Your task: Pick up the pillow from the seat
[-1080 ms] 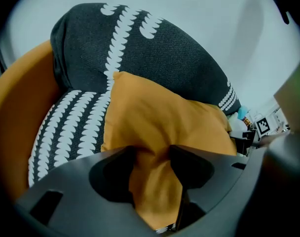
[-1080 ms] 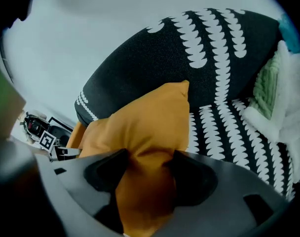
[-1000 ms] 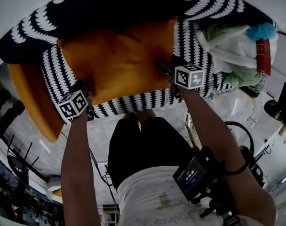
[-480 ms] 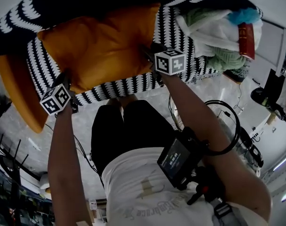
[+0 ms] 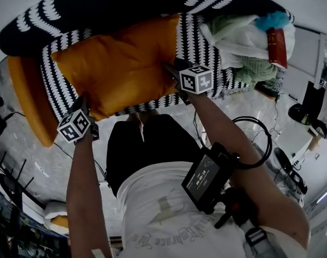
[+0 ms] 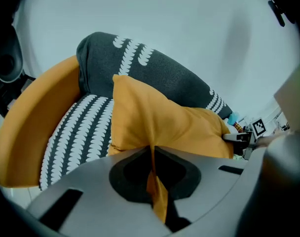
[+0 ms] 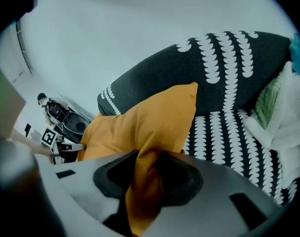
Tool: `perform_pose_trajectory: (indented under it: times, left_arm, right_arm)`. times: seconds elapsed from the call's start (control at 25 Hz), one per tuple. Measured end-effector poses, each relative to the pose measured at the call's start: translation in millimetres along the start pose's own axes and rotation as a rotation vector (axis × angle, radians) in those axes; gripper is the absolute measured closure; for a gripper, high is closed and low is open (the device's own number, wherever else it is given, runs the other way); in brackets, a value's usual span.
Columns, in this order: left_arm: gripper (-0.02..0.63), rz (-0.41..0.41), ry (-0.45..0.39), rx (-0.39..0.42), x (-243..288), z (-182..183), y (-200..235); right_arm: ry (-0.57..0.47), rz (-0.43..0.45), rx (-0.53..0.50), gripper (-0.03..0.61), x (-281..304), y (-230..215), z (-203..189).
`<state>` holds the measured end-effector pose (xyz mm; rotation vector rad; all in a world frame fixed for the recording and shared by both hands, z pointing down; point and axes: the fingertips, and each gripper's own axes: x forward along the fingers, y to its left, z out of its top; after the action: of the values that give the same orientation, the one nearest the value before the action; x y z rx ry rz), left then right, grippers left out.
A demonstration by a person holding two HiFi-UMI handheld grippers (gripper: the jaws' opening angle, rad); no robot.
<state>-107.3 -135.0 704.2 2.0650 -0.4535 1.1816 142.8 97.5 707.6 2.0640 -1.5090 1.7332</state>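
- Pillow (image 5: 120, 69), plain orange, lies over the black-and-white patterned seat (image 5: 198, 42) of the armchair, in front of the dark backrest (image 5: 109, 4). Both of your grippers have it by its near edge.
- At the far left, the chair's orange side panel (image 5: 26, 106) curves along the edge of the seat.
- Your left gripper (image 5: 87, 105) is at the pillow's left near corner. Its fingers are closed tight on a thin fold of the orange fabric, which runs down between them.
- In the left gripper view, the pillow stands up off the seat cushion, with its top corner in front of the backrest.
- Your right gripper (image 5: 171, 69) has the pillow's right near edge. Its fingers have just been closing and clamp a thicker bunch of the orange fabric.
- Right of the pillow, a heap of white and green cloths (image 5: 244, 36) rests on the seat, apart from the pillow across a strip of bare pattern.
- A red book (image 5: 276, 44) stands at the heap's far right side.
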Motion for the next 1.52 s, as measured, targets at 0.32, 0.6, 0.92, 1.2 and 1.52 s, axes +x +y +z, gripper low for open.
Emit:
perform_pose_trajectory:
  times: [0.32,0.6,0.92,1.2,1.52]
  left_arm:
    - [0.597,0.010,-0.051,0.015,-37,5,-4]
    - [0.597,0.032,-0.077,0.009,-76,-3,-12]
    - [0.597,0.070,-0.148,-0.051,-141,-18,3]
    - [0.597,0.103,-0.215,-0.129,-178,-51,16]
    - [0.597,0.114,-0.341,-0.145,-247,-69,41]
  right_arm:
    - [-0.040,0.023,-0.038,0.437,-18,25,5]
    - [-0.036,0.051,-0.072,0.436,-39,48,2]
    - [-0.038,0.115,-0.180,0.430,-52,104,9]
    - [-0.026,0.153,-0.291,0.430,-53,141,14]
    - [-0.065,0.224,-0.412,0.430,-60,220,25]
